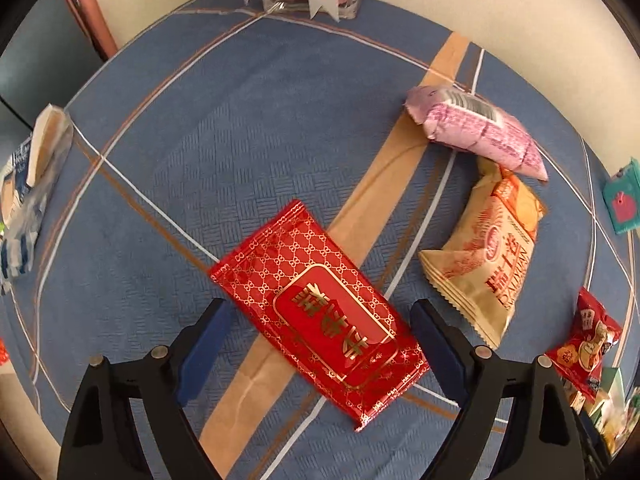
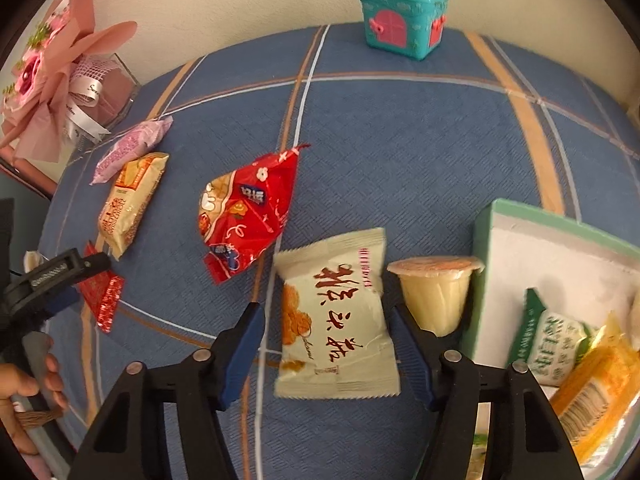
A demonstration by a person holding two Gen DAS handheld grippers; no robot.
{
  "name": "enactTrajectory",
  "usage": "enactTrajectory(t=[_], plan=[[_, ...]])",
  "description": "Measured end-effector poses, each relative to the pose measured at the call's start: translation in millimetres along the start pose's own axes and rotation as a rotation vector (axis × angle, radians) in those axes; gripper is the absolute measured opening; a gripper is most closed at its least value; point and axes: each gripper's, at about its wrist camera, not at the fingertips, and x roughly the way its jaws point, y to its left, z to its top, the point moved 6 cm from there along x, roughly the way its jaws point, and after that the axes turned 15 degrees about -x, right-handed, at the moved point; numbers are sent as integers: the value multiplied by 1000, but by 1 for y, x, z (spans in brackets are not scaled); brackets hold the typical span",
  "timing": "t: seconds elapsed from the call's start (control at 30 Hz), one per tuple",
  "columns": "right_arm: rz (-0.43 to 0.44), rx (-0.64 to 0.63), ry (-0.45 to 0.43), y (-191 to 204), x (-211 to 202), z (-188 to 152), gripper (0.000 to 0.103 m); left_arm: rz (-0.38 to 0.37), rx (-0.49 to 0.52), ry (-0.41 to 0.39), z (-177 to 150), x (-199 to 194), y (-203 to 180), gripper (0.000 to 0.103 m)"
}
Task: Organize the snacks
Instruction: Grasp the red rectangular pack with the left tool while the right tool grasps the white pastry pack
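The green-rimmed box (image 2: 486, 248) holds a green-white packet (image 2: 556, 344) and orange packets (image 2: 596, 384). Right claw (image 2: 326, 344) straddles the cream snack packet (image 2: 336, 320), not pinching; left claw (image 1: 320, 336) spread over the red wipes pack (image 1: 320, 308) on the bench (image 1: 240, 140).

It looked like a home: a plaid blue tablecloth (image 2: 400, 140), a pink ribbon bouquet (image 2: 52, 80) and a teal toy chest (image 2: 402, 20) by a cream wall.
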Motion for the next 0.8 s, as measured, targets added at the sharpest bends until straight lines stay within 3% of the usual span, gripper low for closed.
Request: enactTrajectory(t=[0.37, 0.63, 0.8], plan=[[-78, -65, 13, 16, 9, 0, 61, 19, 52, -45, -4, 0, -1, 80], [-96, -70, 7, 20, 10, 0, 55, 7, 85, -78, -20, -12, 3, 54], [-91, -75, 14, 19, 10, -3, 55, -8, 89, -77, -36, -18, 5, 51]])
